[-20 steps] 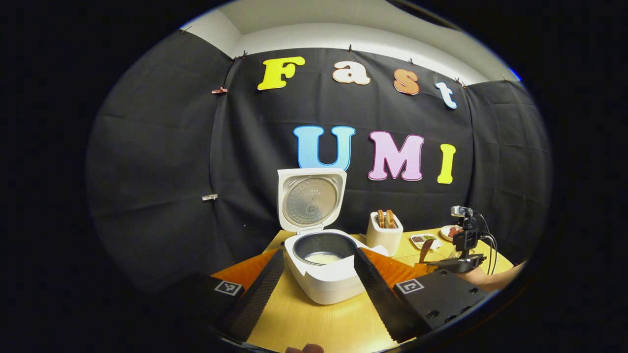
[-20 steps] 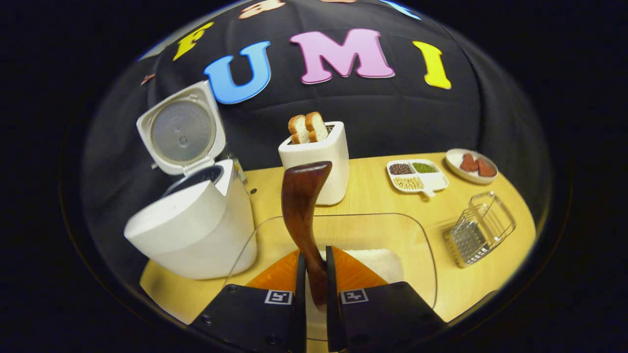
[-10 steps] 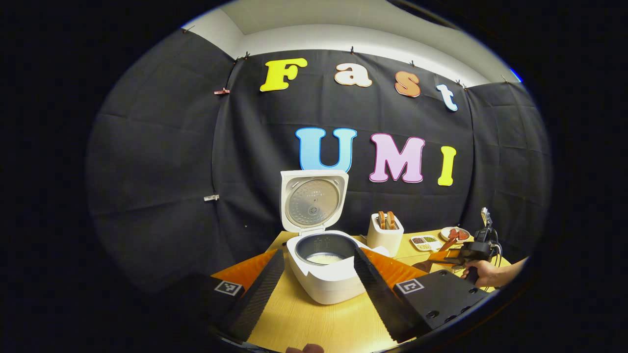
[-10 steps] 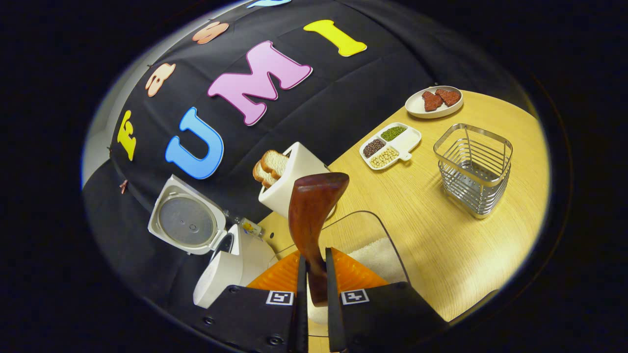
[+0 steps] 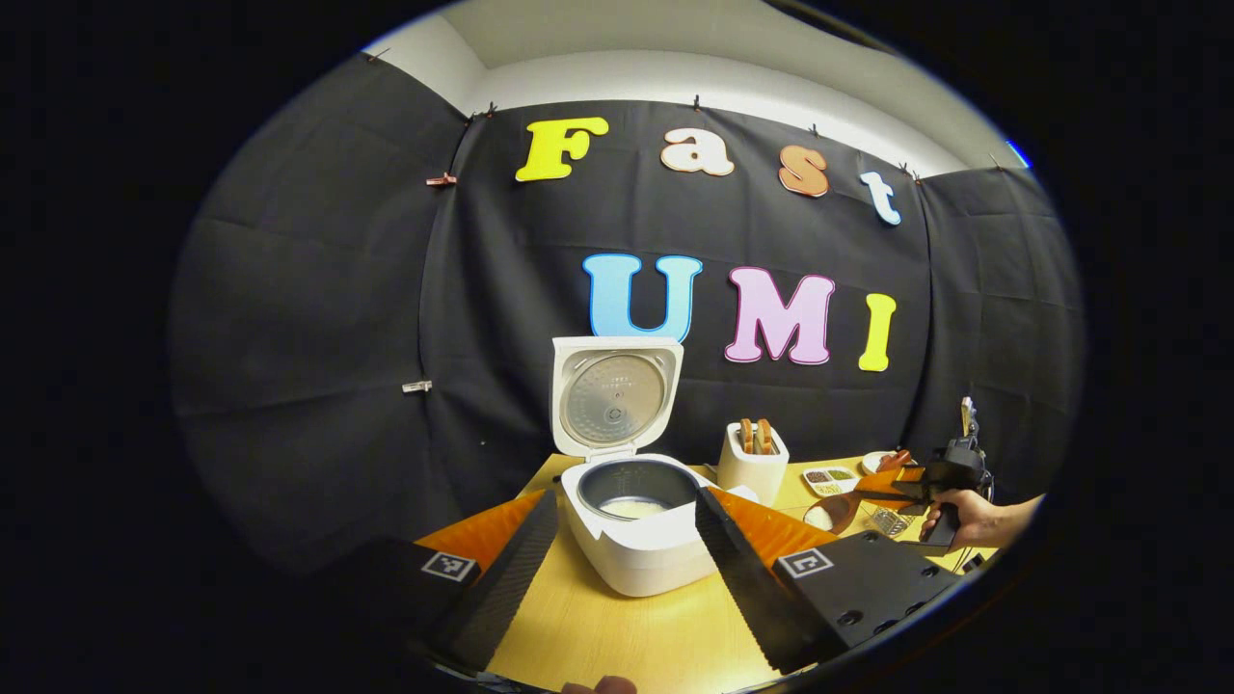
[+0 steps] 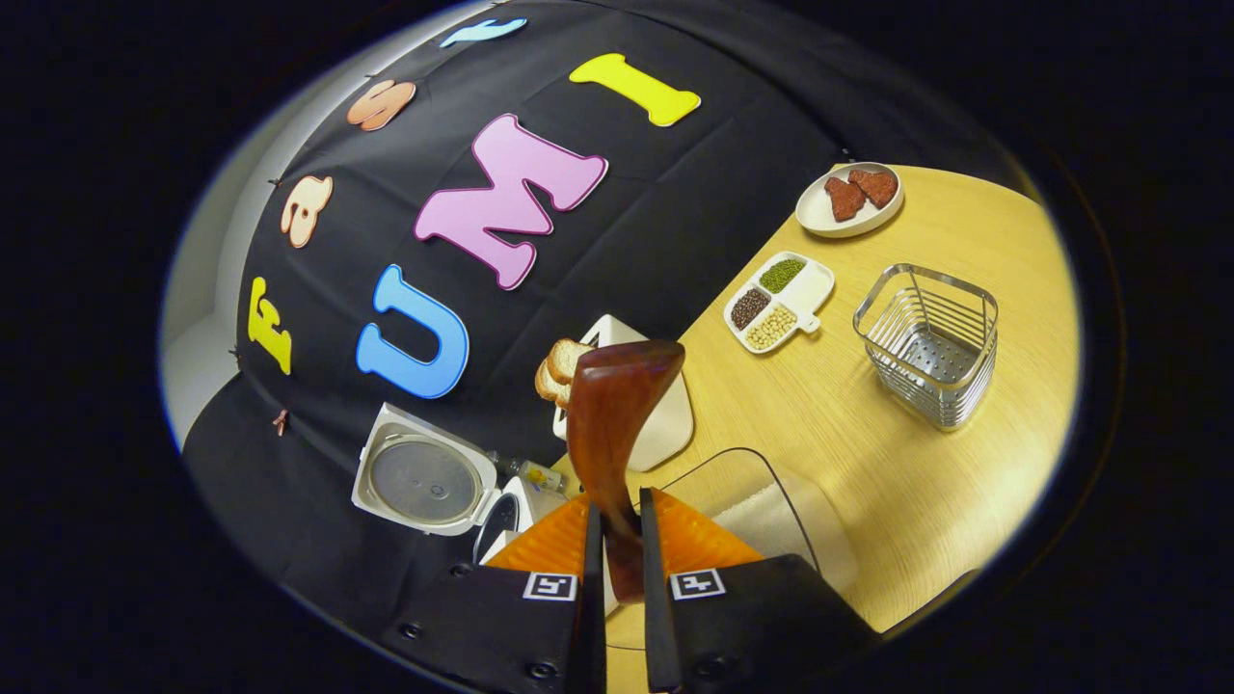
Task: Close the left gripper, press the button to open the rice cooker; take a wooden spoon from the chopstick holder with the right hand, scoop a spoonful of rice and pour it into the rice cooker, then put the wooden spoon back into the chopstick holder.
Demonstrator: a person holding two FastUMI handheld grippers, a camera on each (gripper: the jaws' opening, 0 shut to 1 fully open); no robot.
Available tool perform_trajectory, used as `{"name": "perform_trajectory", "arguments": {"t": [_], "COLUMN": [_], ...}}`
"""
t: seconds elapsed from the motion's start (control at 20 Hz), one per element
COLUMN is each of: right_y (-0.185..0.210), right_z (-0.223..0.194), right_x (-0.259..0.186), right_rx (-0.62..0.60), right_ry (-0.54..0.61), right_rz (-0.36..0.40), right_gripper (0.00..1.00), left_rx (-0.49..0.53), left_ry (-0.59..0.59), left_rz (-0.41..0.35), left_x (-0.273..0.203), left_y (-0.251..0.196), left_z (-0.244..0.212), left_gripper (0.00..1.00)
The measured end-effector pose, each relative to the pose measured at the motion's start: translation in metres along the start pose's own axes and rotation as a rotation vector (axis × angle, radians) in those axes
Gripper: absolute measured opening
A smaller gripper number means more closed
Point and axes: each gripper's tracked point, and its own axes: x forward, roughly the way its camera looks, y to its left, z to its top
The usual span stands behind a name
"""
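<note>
Wooden and dark, the spoon [image 6: 617,424] stood clamped between the fingers of the right gripper [image 6: 617,569], both of them pressed on its handle, so that its long axis ran straight out along the gripper and its bowl was the far end. Whether any rice lay in the bowl could not be told. Beyond that bowl, up and to the right in the right gripper view, sat the wire chopstick holder [image 6: 927,344] on the wooden table [image 6: 906,482], well apart from the spoon, its mouth upward. The clear rice container [image 6: 762,511] lay just under the gripper, and the rice cooker [image 6: 453,487] lay off to the lower left, its lid up. In the left gripper view the cooker [image 5: 641,535] stood open with white in its pot, framed by the left gripper [image 5: 617,554], whose fingers were spread wide and held nothing. By my reading the return came next: the right hand was far nearer the holder, and the spoon would have to be turned upright above it.
</note>
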Motion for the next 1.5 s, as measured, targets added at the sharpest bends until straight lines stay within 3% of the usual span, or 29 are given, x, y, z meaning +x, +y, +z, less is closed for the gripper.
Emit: {"name": "perform_trajectory", "arguments": {"t": [0.45, 0.95, 1.25, 1.5], "right_y": [0.042, 0.167, 0.236, 0.259], "right_z": [0.016, 0.023, -0.01, -0.058], "right_x": [-0.02, 0.008, 0.054, 0.099], "right_rx": [0.042, 0.054, -0.001, -0.119], "right_ry": [-0.006, -0.011, 0.03, 0.082], "right_rz": [0.072, 0.223, 0.27, 0.252], "right_gripper": [0.2, 0.2, 0.2, 0.21], "left_rx": [-0.017, -0.04, -0.02, -0.041], "left_ry": [-0.004, 0.011, 0.007, 0.017], "left_rz": [0.0, 0.015, 0.047, 0.081], "left_x": [-0.006, -0.01, -0.011, -0.01], "left_y": [0.001, 0.017, 0.038, 0.055], "left_z": [-0.002, -0.014, -0.016, -0.021], "left_gripper": [0.98, 0.99, 0.99, 0.99]}}
